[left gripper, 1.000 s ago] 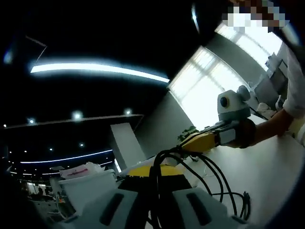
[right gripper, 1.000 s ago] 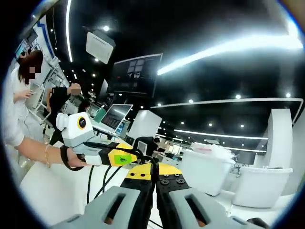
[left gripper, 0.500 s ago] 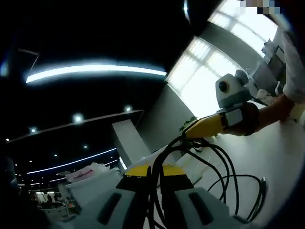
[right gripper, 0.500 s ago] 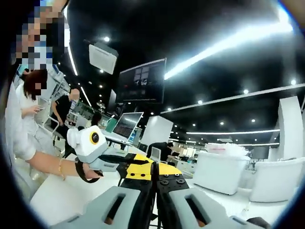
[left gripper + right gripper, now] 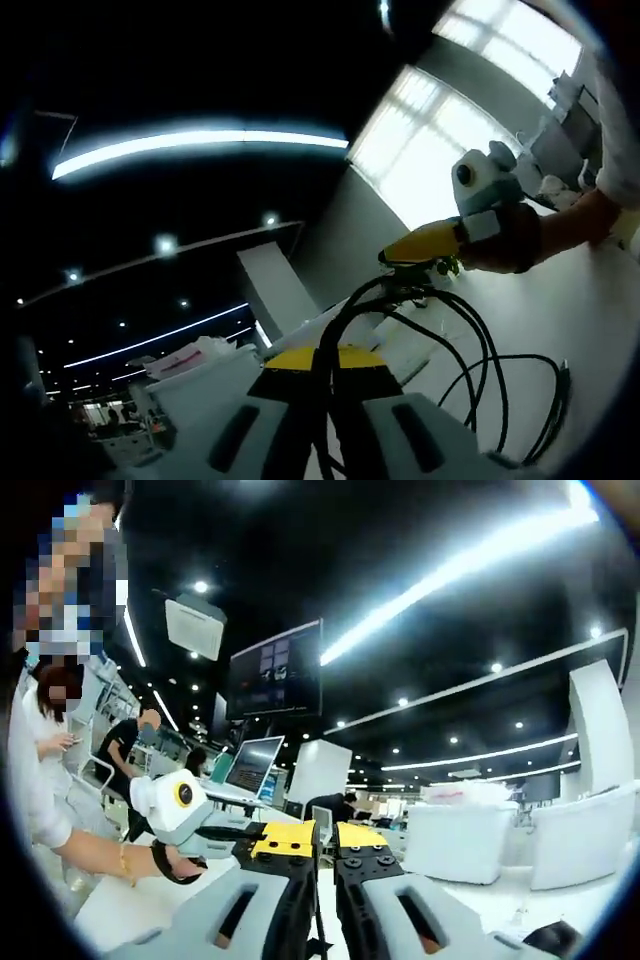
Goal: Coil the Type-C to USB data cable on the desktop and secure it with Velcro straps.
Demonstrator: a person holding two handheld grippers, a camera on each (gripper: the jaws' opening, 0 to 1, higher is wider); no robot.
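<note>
My left tongs [image 5: 318, 372] clamp the cable [image 5: 478, 345] while my right tongs [image 5: 320, 852], nearly closed on it, have drawn another loop wider above the surface [image 5: 560, 310].

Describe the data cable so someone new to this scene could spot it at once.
In the left gripper view, start at the white desktop running off to the right. Above it, between the left gripper and the right gripper, hangs the black cable. It is the only thin dark line there, drooping in several open loops, its free end near the desktop.
</note>
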